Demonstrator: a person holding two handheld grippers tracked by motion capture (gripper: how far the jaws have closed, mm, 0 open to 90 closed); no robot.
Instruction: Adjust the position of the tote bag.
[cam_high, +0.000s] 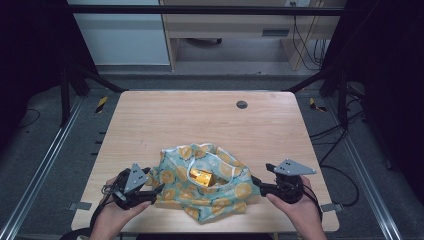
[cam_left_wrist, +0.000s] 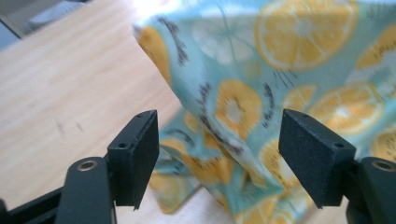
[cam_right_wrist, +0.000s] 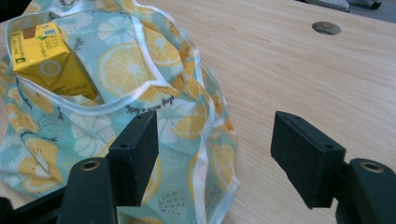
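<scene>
High view: yellow carton (cam_high: 200, 176) sat inside the lemon-print bag (cam_high: 200, 200) near the tabletop's (cam_high: 200, 120) front edge. Left gripper (cam_high: 154, 191) and right gripper (cam_high: 256, 182) flanked it, jaws spread, gripping nothing. Loading looked done; bag mouth was open.

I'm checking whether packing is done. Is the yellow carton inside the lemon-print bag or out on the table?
Inside. The yellow carton sits within the open mouth of the lemon-print bag, its white-trimmed rim around it and the top showing.
</scene>
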